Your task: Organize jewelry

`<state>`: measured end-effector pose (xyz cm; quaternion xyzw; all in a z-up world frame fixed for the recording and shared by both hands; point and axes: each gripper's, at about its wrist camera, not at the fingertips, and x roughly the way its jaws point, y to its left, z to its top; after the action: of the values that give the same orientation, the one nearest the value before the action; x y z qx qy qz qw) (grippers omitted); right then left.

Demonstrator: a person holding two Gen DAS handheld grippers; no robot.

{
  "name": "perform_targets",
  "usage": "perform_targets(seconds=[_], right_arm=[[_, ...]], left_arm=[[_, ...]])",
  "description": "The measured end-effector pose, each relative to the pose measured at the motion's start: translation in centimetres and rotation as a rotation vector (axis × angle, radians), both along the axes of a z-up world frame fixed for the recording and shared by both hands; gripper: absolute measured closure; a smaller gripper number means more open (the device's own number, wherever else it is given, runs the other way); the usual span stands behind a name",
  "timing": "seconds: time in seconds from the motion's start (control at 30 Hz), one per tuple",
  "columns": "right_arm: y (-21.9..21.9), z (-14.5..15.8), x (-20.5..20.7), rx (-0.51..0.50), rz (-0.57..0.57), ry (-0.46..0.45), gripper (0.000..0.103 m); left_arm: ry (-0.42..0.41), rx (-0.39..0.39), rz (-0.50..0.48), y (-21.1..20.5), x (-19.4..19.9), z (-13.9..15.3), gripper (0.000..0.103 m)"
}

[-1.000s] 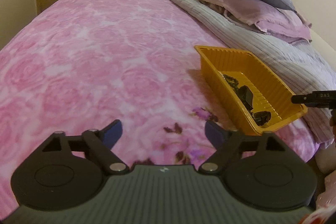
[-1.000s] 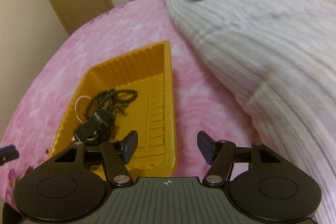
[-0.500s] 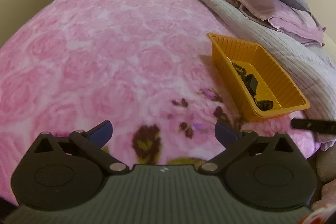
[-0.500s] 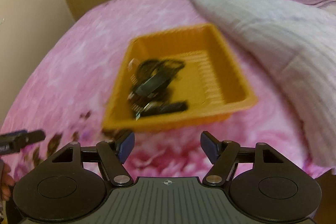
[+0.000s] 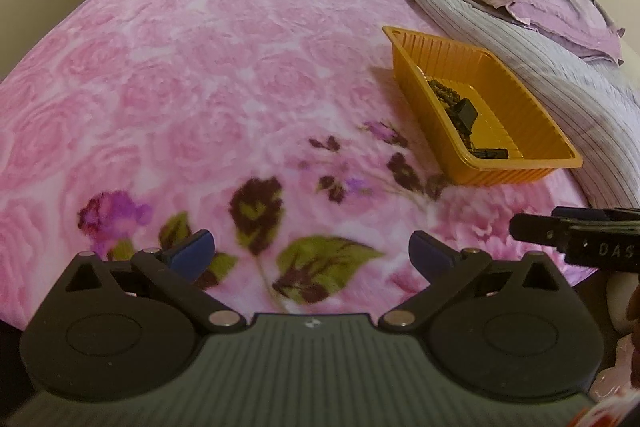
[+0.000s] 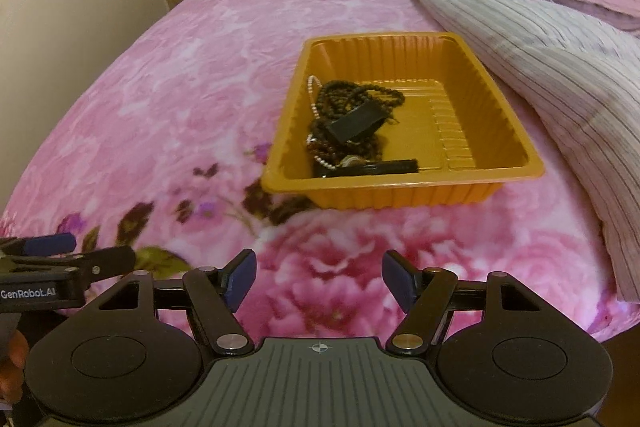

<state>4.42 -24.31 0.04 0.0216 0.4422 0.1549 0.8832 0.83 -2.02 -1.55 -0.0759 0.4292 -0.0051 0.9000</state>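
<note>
Right wrist: tray (image 6: 404, 193) lies beyond right gripper (image 6: 319, 277).

Dim warm indoor light, slight blur, strong fisheye edge curvature.

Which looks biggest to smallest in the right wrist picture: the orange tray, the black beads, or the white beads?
1. Orange tray: clearly biggest; it holds the others.
2. Black beads: a tangled pile across the tray's left side.
3. White beads: smallest, a thin strand, partly hidden in the pile.

Glossy ribbed plastic tray (image 6: 404, 183) ahead of the jaws; fuzzy fleece blanket (image 6: 180, 99) beneath; dark matt beads (image 6: 344, 99) inside.
</note>
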Motion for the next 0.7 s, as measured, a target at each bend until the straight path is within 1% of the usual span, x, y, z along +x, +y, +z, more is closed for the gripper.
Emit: perform_targets(seconds=[0.1, 0.3, 0.7], right_arm=[[0.5, 0.0, -0.4, -0.015, 0.015, -0.01, 0.034], [0.9, 0.6, -0.7, 0.007, 0.026, -0.023, 0.034], [1.2, 0.9, -0.5, 0.01, 0.03, -0.031, 0.034]], left_arm=[[-0.001, 0.012, 0.012, -0.2, -0.2, 0.1, 0.0], [-0.011, 0.052, 0.04, -0.2, -0.3, 0.1, 0.0], [-0.008, 0.053, 0.06, 0.0, -0.3, 0.0, 0.0]])
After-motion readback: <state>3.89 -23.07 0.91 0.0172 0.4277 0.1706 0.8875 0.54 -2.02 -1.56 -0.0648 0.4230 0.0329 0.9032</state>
